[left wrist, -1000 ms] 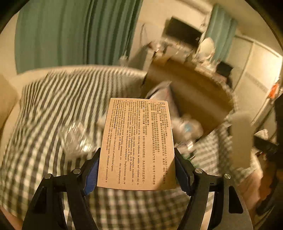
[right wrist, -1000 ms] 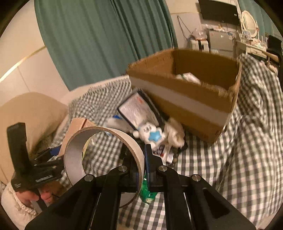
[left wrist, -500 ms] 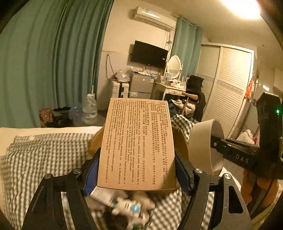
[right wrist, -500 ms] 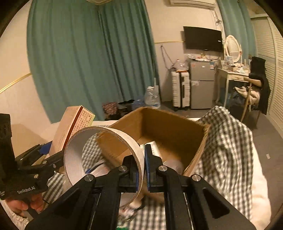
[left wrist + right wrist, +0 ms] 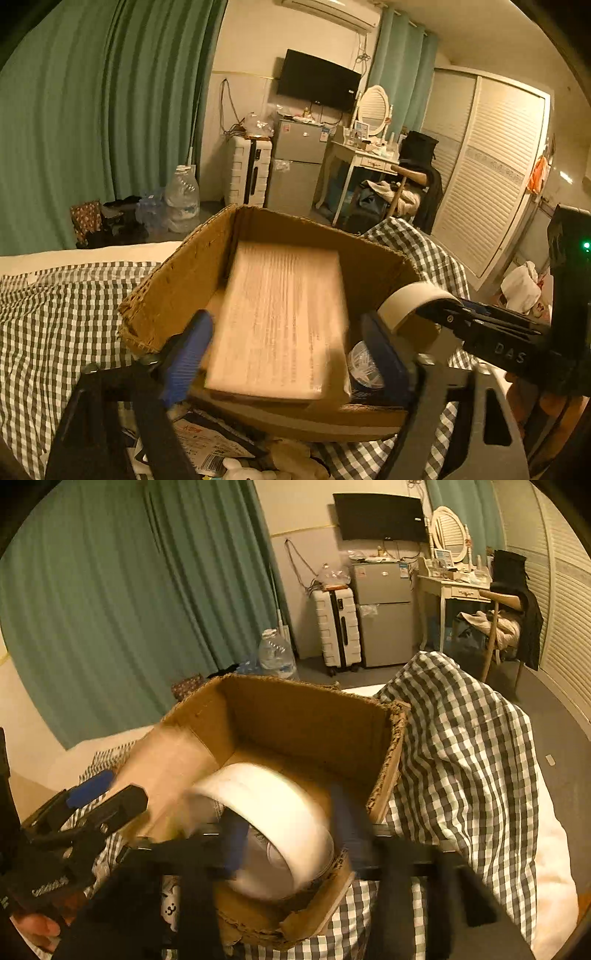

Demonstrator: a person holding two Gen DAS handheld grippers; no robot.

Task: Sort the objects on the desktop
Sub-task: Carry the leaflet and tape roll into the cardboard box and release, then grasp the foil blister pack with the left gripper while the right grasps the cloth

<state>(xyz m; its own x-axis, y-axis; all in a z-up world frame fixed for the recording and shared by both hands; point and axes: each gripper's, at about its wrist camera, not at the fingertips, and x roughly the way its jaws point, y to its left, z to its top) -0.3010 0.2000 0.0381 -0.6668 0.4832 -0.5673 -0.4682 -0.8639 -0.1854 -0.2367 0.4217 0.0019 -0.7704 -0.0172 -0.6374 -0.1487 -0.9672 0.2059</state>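
The left gripper [image 5: 284,354] is opening its jaws wide; the flat printed box [image 5: 280,325] is lying blurred between the blue pads [image 5: 186,354], with a gap showing at both sides, so nothing is pressing on it. It is hanging over the open cardboard box [image 5: 177,288], tilted toward 12 o'clock, its far end inside the walls.

The right gripper [image 5: 291,842] is also opening its jaws, to about half; the roll of white tape [image 5: 273,805] is sitting blurred between them, and whether the pads are touching it cannot be told. The roll is over the near corner of the cardboard box [image 5: 303,716], just inside the frayed rim at 6 o'clock.

In the left wrist view the right gripper [image 5: 436,310] is coming in from 3 o'clock, close beside the printed box. The carton's interior is standing mostly open toward 12 o'clock. The carton is resting on the checked bedspread [image 5: 469,760], with loose small items [image 5: 207,446] lying against its near wall at 6 o'clock.
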